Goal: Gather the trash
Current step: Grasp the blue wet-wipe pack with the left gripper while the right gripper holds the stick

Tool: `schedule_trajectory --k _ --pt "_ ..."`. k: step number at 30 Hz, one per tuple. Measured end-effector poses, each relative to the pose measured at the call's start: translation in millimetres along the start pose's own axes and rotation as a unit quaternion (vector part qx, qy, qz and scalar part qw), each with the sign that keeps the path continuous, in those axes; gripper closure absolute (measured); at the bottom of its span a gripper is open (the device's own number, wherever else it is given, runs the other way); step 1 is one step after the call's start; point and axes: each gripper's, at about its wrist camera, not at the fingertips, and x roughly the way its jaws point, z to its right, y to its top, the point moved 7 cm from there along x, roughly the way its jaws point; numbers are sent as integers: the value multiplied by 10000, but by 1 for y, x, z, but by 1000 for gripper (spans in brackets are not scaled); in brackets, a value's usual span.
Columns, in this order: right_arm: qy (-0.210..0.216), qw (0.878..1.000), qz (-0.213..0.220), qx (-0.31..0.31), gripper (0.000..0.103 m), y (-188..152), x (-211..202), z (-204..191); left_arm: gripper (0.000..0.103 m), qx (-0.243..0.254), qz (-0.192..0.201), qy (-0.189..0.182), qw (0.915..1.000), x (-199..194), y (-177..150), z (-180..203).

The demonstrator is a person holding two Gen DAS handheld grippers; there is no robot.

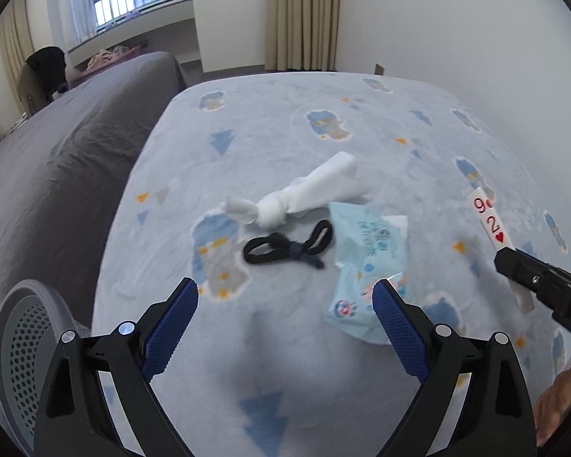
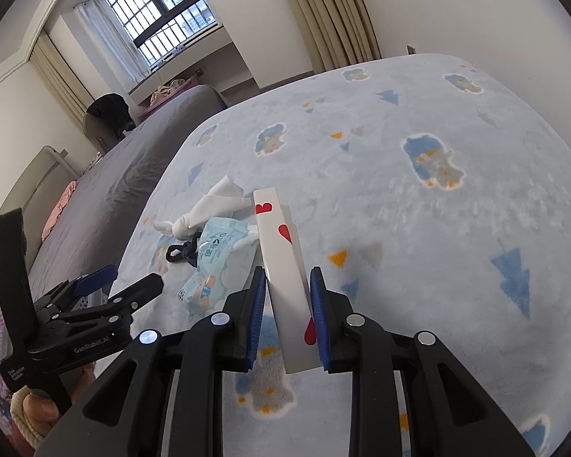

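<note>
Cards (image 2: 285, 266) pinched in right gripper (image 2: 287, 293); left gripper (image 1: 285, 304) wide, hair tie (image 1: 285, 247) just ahead, lengthwise left-right

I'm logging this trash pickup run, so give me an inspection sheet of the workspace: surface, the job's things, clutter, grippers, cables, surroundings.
Surface: bed with a light blue cartoon-print blanket.
Job's things: knotted white tissue, black hair tie and blue wipes packet lie close together on the blanket; playing cards are held off it.
Clutter: nothing seen beyond these.
Grippers: left gripper open and empty, above the blanket near the hair tie; right gripper shut on the playing cards.
Cables: nothing seen.
Surroundings: grey perforated bin at lower left, grey bed alongside, barred window, beige curtains, white walls.
</note>
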Motion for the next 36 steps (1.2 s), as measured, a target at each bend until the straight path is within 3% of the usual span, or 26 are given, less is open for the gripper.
schedule_trajectory --k 4,19,27,36 --pt "-25 10000 25 36 80 0 -1 3 12 93 -185 -295 9994 15 2 25" --pt "-180 9997 57 136 80 4 -1 16 13 140 -549 -296 9980 58 -3 52" --pt "-184 9997 40 149 80 4 -1 17 48 310 -513 -289 9978 56 -5 60" --pt "-229 9997 21 125 80 3 1 17 54 325 -335 -384 9982 26 -10 58"
